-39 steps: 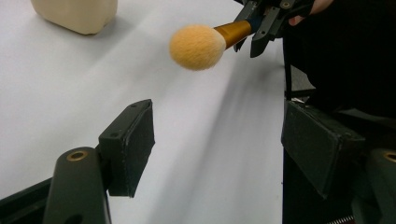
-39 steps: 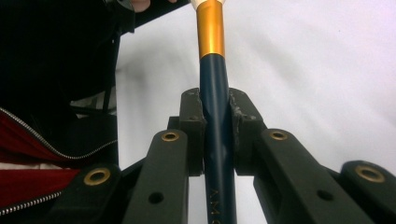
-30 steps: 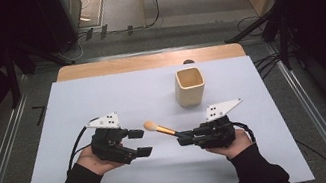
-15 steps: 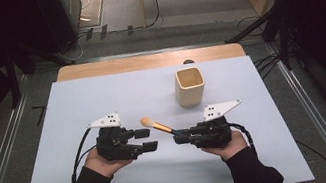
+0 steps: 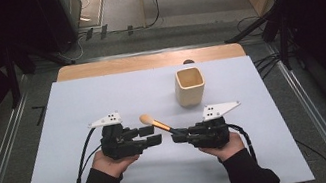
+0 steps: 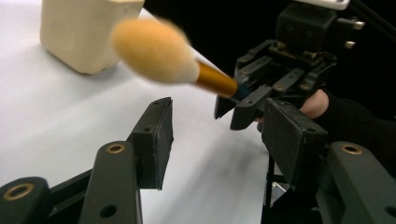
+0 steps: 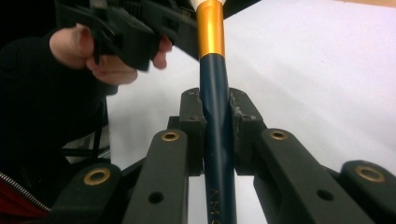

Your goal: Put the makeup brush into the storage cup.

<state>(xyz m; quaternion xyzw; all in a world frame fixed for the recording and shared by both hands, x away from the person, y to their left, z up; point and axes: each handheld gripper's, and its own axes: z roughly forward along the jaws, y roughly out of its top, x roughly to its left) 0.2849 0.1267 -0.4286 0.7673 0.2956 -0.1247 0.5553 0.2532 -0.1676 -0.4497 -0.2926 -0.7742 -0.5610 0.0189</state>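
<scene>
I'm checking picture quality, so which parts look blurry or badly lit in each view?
Left gripper view: the brush head is soft, out of focus. Right gripper view: the handle is sharp, the hand behind blurred. High view: the white table is evenly lit, surroundings dark.

Table sheet bright and evenly lit, surroundings dark; brush head blurred close up, soft shadows.

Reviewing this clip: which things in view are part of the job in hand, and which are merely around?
In the job:
- makeup brush, clamped by its dark handle in the right gripper
- left gripper, jaws just been closing, nothing between them
- beige cup, upright behind the brush

Merely around:
- white table sheet
- floor cables
</scene>
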